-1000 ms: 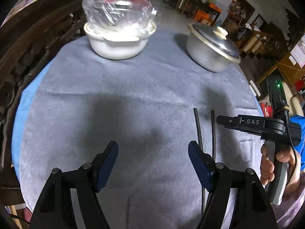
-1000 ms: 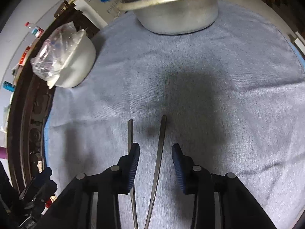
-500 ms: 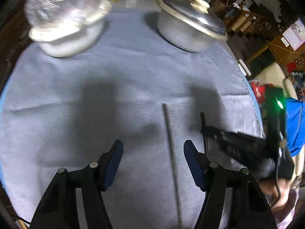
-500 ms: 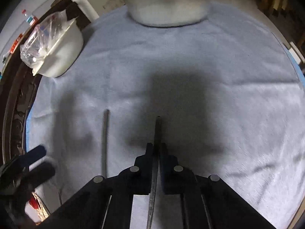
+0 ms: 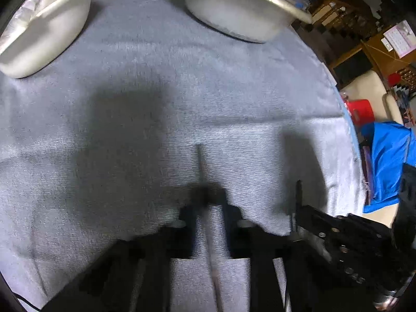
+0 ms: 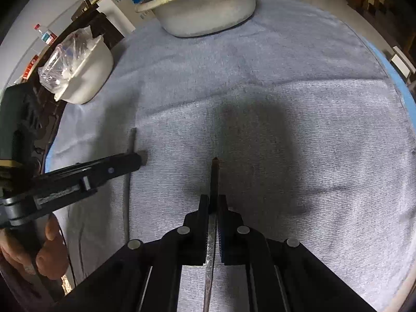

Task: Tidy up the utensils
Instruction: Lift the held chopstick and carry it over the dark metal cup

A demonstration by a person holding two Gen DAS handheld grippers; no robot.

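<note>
Jaws of both grippers pinch chopsticks over grey tablecloth [image 6: 299,104].

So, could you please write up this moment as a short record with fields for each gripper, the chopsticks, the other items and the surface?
left gripper: shut on the left chopstick
right gripper: shut on the right chopstick
chopsticks: two dark sticks, apart, both pointing away from the person
pot: lidded metal pot at the far side of the cloth
bowl: white bowl covered with plastic film, far left
surface: grey cloth over the table
</note>
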